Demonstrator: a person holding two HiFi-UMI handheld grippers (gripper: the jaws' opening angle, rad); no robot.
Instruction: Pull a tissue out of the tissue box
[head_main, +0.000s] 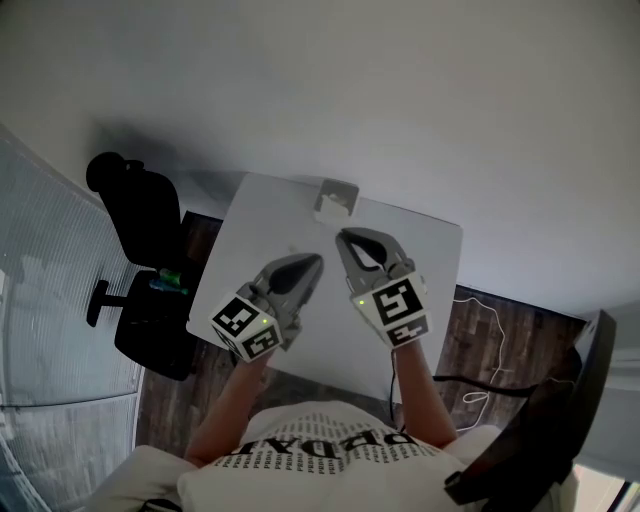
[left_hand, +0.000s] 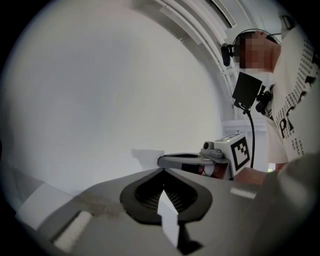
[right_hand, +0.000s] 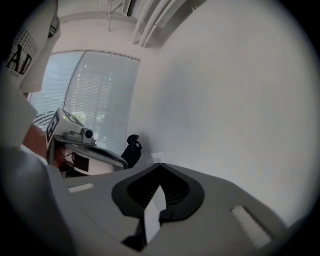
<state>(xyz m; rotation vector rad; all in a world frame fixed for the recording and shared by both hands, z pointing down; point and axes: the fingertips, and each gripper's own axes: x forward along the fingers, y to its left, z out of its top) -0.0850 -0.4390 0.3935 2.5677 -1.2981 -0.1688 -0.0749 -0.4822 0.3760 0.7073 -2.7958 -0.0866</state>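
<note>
Both clenched empty, left tongs (head_main: 316, 259) and right tongs (head_main: 343, 236) point at the tissue box (head_main: 336, 200) at twelve o'clock, probably to approach it.

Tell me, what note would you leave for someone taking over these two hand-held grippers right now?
Left gripper: shut, empty, held above the table.
Right gripper: shut, empty, beside the left one.
Tissue box: at the table's far edge, just beyond both gripper tips; neither touches it.
Done: no tissue pulled yet.
Left to do: probably open one gripper, pinch a tissue at the box's top and pull it out.
</note>
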